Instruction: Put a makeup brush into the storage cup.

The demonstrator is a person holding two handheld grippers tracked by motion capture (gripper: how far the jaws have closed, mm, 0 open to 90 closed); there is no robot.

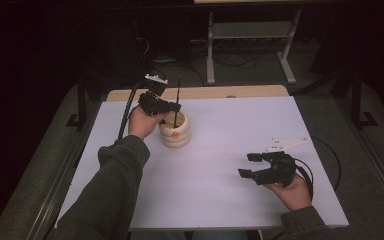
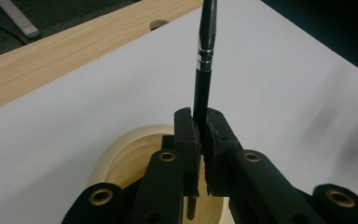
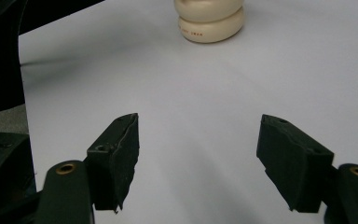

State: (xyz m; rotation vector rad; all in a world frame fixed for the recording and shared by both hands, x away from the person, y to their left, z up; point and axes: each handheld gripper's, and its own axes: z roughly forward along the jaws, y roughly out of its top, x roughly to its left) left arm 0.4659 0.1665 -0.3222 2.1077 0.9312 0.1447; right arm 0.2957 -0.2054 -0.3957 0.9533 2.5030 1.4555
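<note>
White table (image 1: 220, 150): left tool (image 2: 201, 128) pinches pen (image 2: 204, 60) upright over cup (image 1: 175, 131).

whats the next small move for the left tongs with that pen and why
Probably lower the pen a little further into the cream holder, then open. The left tongs are shut on the pen, upright right over the holder's mouth, its lower end seemingly already inside. The right tongs hang open, apart from it.

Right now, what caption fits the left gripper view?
Left gripper shut on a black pen above the cream holder.
</note>
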